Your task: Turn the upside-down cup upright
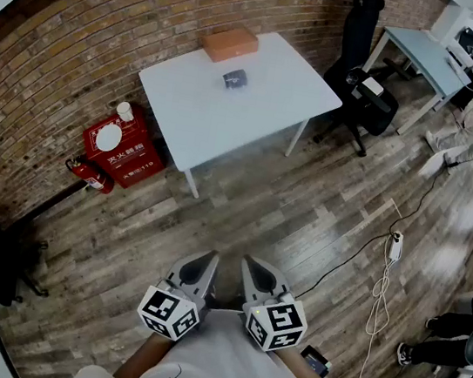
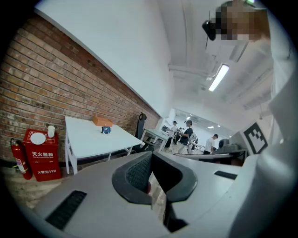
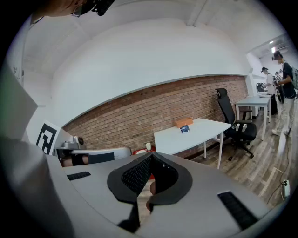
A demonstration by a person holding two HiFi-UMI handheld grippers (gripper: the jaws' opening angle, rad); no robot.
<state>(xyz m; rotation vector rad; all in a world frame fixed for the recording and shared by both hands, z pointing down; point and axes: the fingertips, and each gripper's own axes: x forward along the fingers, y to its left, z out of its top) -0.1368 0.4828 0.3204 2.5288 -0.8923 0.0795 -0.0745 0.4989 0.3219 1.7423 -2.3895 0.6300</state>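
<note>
While left gripper (image 2: 152, 154) and right gripper (image 3: 152, 154) each have jaws together, the cup (image 1: 234, 78) (beside a box (image 1: 228, 43)) sits apart.

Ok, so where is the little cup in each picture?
Head view: the cup is top middle, on the white table.
Left gripper view: the cup is left of centre, tiny and blue, on that table.
Right gripper view: the cup is right of centre, on that table.
Shared landmark: the orange box lies close beside the cup in every view.
</note>
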